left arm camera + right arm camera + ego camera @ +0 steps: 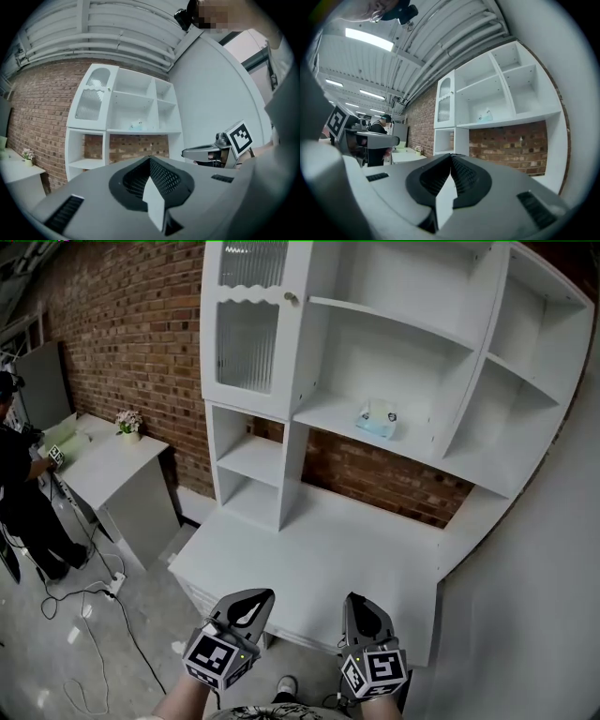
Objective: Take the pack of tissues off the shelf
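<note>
The pack of tissues (378, 418), pale blue and white, lies on the middle shelf of the white shelf unit (441, 343), above the brick gap. It shows small and far off in the left gripper view (136, 125) and in the right gripper view (485, 116). My left gripper (251, 600) and right gripper (361, 607) are held low, side by side, before the front edge of the white desk (309, 559). Both are shut with nothing between the jaws, and both stand well short of the shelf. The left gripper's tips (150, 160) and the right gripper's tips (451, 157) point toward the unit.
A ribbed-glass cabinet door (248, 334) fills the unit's upper left. Two open cubbies (251, 474) sit below it. To the left stands a grey side table (112, 474) with a small flower pot (128, 423), a person (19, 493) beside it, and cables (84, 615) on the floor. A white wall (544, 596) closes the right.
</note>
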A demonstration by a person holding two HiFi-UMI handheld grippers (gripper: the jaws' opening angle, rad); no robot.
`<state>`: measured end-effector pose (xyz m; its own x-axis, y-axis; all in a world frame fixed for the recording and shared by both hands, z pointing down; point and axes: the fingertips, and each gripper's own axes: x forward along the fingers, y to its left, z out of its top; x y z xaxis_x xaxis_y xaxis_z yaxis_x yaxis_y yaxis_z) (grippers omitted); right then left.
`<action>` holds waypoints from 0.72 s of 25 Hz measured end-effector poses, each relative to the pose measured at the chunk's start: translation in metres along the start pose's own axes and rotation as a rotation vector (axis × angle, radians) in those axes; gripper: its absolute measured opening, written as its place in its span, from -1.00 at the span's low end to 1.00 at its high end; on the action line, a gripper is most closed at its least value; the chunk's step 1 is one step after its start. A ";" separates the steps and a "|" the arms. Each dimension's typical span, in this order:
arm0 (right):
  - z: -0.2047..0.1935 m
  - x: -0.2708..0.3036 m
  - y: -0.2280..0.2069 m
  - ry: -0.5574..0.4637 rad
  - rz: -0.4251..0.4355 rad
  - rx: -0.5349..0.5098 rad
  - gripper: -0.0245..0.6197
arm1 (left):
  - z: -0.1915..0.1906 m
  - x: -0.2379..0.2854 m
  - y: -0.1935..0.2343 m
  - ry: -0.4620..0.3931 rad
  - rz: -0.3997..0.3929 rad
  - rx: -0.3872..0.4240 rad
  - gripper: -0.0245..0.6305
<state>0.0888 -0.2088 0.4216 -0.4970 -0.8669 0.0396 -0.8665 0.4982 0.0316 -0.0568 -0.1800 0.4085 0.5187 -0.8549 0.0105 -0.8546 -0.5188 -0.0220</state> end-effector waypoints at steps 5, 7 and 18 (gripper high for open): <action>0.015 0.047 -0.054 -0.028 0.018 -0.010 -0.90 | 0.008 0.073 0.024 -0.030 0.040 -0.041 -0.88; 0.012 0.062 -0.072 -0.021 0.021 -0.008 -0.90 | 0.007 0.097 0.028 -0.039 0.042 -0.042 -0.88; 0.016 0.118 -0.105 -0.028 -0.010 -0.007 -0.90 | 0.009 0.166 0.059 -0.057 -0.016 -0.007 -0.88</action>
<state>0.1204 -0.3633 0.4071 -0.4892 -0.8721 0.0115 -0.8713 0.4892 0.0389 -0.0215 -0.3524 0.3995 0.5329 -0.8449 -0.0461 -0.8461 -0.5328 -0.0151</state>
